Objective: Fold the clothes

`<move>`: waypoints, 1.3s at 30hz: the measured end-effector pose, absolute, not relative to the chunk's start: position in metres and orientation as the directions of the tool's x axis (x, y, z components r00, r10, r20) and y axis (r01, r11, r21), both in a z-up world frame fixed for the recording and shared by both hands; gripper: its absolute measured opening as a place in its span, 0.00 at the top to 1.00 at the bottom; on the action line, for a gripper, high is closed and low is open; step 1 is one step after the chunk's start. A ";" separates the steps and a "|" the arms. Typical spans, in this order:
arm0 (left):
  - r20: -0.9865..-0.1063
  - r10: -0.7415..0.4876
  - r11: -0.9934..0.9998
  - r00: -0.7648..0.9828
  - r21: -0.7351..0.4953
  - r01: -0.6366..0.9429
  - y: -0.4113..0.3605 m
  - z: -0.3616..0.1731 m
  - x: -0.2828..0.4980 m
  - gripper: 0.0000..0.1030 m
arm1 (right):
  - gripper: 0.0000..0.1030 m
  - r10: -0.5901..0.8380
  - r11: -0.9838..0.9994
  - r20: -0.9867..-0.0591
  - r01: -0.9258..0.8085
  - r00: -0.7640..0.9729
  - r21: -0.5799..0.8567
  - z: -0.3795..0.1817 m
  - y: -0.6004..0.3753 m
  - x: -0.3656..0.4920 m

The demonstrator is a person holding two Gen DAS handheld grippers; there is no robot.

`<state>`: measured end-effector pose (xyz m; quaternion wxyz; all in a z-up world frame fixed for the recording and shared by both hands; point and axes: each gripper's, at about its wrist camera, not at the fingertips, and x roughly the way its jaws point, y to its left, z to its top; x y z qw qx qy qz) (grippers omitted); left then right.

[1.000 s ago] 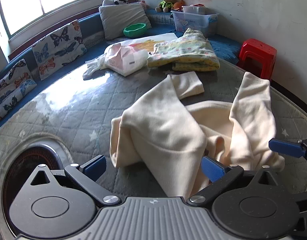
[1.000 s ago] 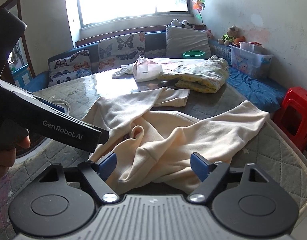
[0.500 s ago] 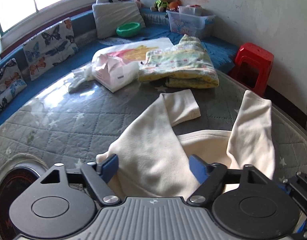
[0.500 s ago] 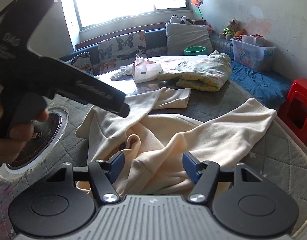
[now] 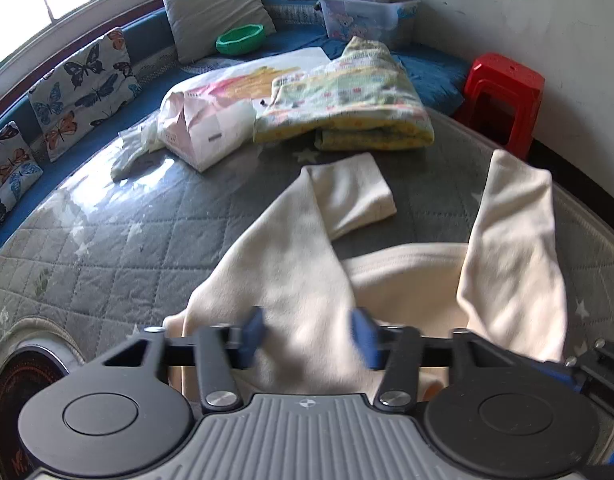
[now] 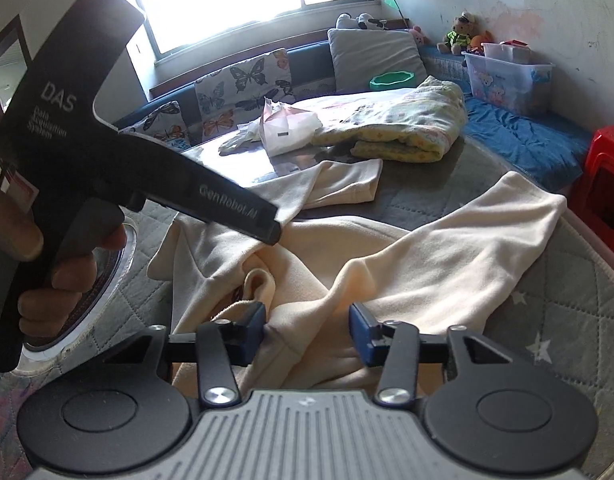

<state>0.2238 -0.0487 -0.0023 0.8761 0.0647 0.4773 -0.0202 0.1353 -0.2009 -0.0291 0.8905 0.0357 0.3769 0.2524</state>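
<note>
Both grippers' jaws closing — cream garment (image 5: 291, 280) between each pair, pads not yet clenched.

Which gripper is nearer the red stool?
Right. The right gripper works the cream garment on the red stool side; the left gripper sits farther away.

A grey quilted star-print table cover (image 5: 107, 240) carried a crumpled cream garment (image 5: 291, 280), a folded yellow-trimmed blanket (image 5: 347, 108) and a pink-white bag (image 5: 195, 128).
</note>
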 end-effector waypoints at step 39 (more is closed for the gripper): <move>-0.768 -0.102 0.995 0.632 -0.087 0.054 -0.013 0.033 0.162 0.33 | 0.82 0.470 0.871 -0.660 -0.431 0.586 0.237 -0.026 -0.198 0.120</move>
